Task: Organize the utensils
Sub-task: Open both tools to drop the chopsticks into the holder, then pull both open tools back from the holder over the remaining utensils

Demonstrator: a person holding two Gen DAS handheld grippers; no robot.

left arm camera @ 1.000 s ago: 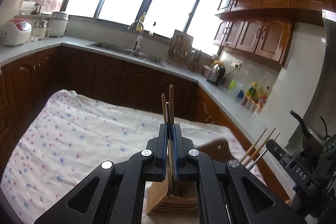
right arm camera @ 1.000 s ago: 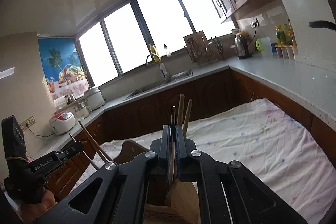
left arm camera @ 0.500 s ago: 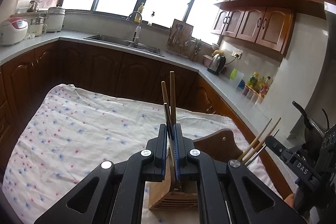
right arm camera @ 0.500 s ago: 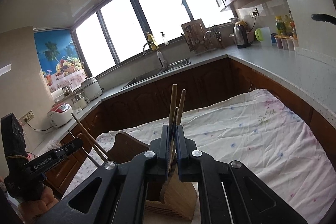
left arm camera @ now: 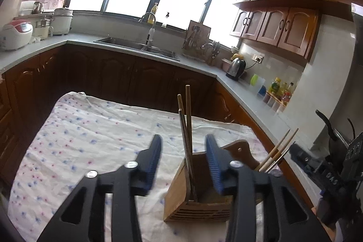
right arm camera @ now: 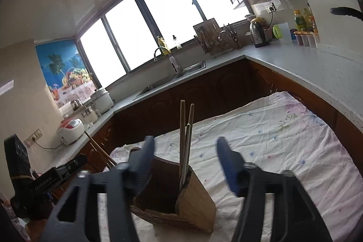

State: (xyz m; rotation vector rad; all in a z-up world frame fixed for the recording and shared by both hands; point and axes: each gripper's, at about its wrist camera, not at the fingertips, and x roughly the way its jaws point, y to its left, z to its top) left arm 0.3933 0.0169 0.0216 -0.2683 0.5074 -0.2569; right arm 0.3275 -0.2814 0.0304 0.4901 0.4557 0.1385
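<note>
Chopsticks (left arm camera: 187, 140) stand in the wooden holder (left arm camera: 197, 203) on the cloth-covered bench (left arm camera: 86, 140), ends up, leaning slightly; the left gripper (left arm camera: 184, 159) is opening around them, pads clear. Light, stiff and smooth, they are best pinched mid-shaft.

Right view: chopsticks (right arm camera: 185, 142) again near upright in their holder (right arm camera: 195, 203), between the opening right gripper (right arm camera: 185, 165) pads, untouched.

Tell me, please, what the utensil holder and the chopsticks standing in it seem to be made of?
Utensil holder: apparently bamboo or light wood, matte tan with visible grain and slotted base. Chopsticks: two look like plain unvarnished wood or bamboo; a thinner grey one may be metal, though that is uncertain.
</note>
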